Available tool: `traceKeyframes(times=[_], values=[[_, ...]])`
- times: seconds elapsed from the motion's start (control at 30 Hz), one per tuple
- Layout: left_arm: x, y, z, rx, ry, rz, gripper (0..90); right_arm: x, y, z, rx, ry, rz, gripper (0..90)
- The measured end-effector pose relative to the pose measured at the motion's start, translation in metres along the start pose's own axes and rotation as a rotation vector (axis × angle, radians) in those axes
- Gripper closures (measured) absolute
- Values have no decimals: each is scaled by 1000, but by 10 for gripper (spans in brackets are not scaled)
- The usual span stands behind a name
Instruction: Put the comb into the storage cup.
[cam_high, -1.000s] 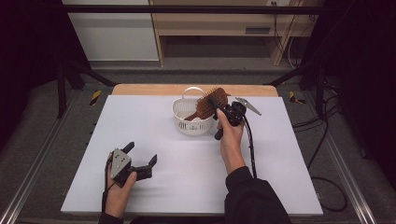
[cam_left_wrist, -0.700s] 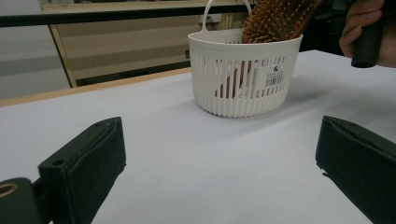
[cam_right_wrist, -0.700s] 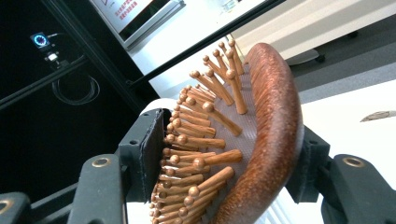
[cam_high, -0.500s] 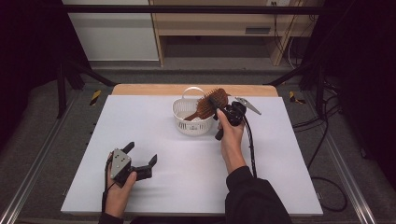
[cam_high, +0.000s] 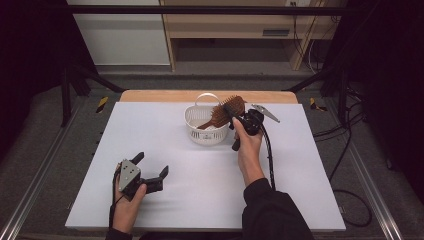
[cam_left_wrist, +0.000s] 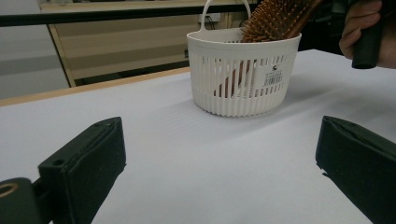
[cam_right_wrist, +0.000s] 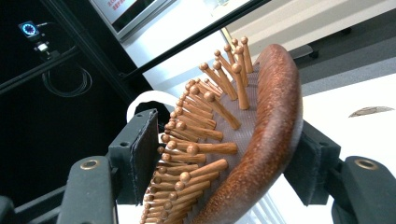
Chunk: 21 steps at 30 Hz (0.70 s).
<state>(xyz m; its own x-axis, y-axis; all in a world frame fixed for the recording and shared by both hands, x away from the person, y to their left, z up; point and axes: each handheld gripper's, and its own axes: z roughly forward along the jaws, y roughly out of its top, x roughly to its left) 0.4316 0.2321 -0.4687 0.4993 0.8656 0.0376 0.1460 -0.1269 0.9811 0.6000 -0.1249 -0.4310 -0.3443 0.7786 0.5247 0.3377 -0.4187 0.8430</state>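
A wooden paddle hairbrush (cam_high: 231, 107) stands tilted in a small white slatted basket (cam_high: 205, 134) at the back middle of the table, handle down inside and bristled head over the rim. My right gripper (cam_high: 234, 113) straddles the head. Its jaws have just been opening, with the hairbrush (cam_right_wrist: 266, 135) still between them and the left pad just clear of the bristle tips. My left gripper (cam_high: 151, 164) rests open near the front left with nothing in it. From the left gripper view the basket (cam_left_wrist: 238, 88) and hairbrush (cam_left_wrist: 275, 18) lie ahead of it.
A white sheet (cam_high: 210, 190) covers the table, with a wooden strip (cam_high: 165, 96) along its far edge. The right gripper's cable (cam_high: 270, 155) trails back over the forearm. Cables (cam_high: 345, 150) lie on the floor at the right, and a low shelf unit (cam_high: 235, 30) stands behind.
The right gripper's jaws stand a little wider around the brush head. Both hands and the basket have stayed where they were.
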Motion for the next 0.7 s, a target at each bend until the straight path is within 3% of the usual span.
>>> traceKeyframes(times=[0.33, 0.53, 0.7], values=[[0, 0, 0, -1, 0, 0, 16, 1, 0, -1, 7, -11, -33, 298], [0, 0, 0, -1, 0, 1, 15, 0, -1, 1, 49, -20, -48, 176], [0, 0, 0, -1, 0, 0, 16, 0, -2, 2, 58, -32, -58, 147]])
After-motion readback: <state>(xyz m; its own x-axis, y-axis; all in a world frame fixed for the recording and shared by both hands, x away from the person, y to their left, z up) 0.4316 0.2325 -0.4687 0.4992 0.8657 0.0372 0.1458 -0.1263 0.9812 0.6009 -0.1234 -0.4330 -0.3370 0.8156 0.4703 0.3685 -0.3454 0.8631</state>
